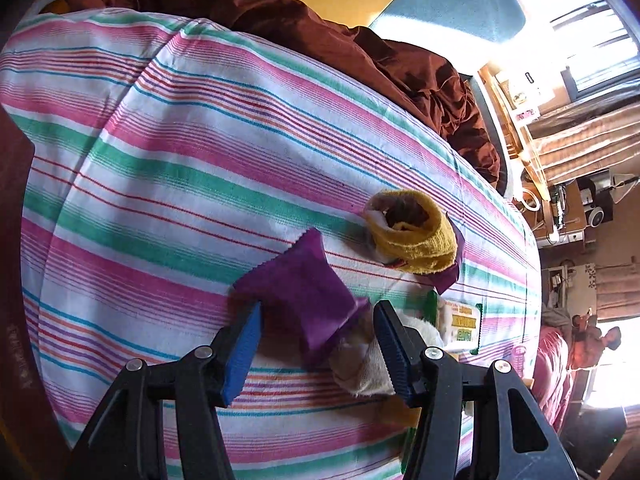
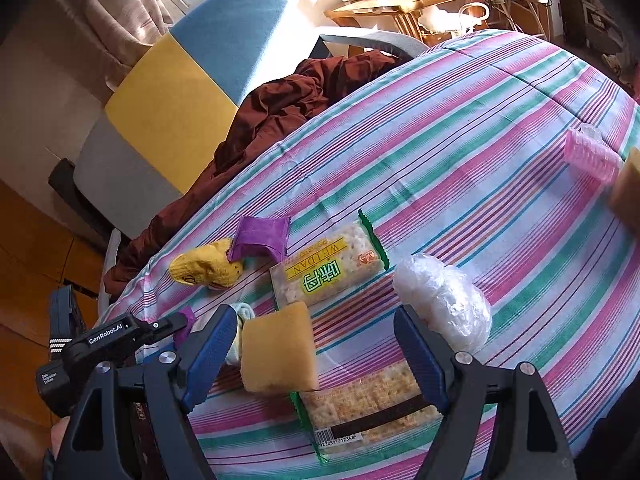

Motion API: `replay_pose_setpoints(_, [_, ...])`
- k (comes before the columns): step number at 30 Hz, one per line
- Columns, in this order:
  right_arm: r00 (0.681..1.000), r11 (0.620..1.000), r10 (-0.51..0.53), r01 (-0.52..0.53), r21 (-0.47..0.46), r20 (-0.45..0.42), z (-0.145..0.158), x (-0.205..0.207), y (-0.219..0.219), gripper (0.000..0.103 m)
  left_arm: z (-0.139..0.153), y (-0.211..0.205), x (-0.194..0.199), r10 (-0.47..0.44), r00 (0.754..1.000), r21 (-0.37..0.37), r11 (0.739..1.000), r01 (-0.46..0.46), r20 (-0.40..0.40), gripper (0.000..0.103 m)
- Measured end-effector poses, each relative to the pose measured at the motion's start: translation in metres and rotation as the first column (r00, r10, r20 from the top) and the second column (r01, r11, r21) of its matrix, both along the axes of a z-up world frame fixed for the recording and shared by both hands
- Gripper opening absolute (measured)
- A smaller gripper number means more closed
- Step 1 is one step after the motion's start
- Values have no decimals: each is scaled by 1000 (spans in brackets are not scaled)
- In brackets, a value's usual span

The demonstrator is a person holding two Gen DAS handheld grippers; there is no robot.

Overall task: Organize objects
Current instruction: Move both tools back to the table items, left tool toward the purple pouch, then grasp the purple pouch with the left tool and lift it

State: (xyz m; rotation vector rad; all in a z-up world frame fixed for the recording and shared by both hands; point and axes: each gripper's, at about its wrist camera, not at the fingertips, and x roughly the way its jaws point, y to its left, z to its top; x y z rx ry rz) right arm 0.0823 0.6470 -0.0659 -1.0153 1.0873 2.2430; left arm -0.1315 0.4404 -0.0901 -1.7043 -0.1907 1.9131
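Your left gripper point(image 1: 316, 354) over the striped surface point(image 1: 160, 152), fingers around the purple packet point(image 1: 304, 300), contact unclear, your right gripper point(image 2: 316, 354) spread wide, released, above the yellow sponge point(image 2: 278, 350) and a cracker pack point(image 2: 368, 410), yellow sock point(image 2: 208, 266) nearby.

Bedcover: we are seeing a striped sheet point(image 2: 460, 128) spreading across the surface.
Blanket: a rust-brown blanket point(image 1: 360, 44) is lying bunched along its far edge.
Chair: a blue-and-yellow chair point(image 2: 180, 92) is standing behind.
Table: a wooden table point(image 2: 404, 4) is sitting near the window.
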Motion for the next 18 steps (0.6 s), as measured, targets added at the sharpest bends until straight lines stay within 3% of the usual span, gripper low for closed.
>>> replay_pose_setpoints(7, [1000,1000,-1,1,-8,1,-2,0,2,82,-7,16,-10,-23,999,-43,999,21,-44,57])
replay_pose_setpoints(11, [1000,1000,1,-1,0,6,-2,-2,1,82,-8,23,-8,-78,990,-74,995,70,-115,57])
replay_pose_setpoints(12, [1000,1000,3,-3,2,7,-2,-2,1,82,-8,25,-8,-98,985,-93,992,85,-139,51])
replay_pose_setpoints(13, [1000,1000,5,-5,3,7,-2,-2,1,82,-8,24,-7,-107,980,-118,989,88,-165,39])
replay_pose_setpoints(18, [999,999,30,-31,33,18,-1,-6,-3,82,-7,12,2,-148,962,-132,984,120,-232,35])
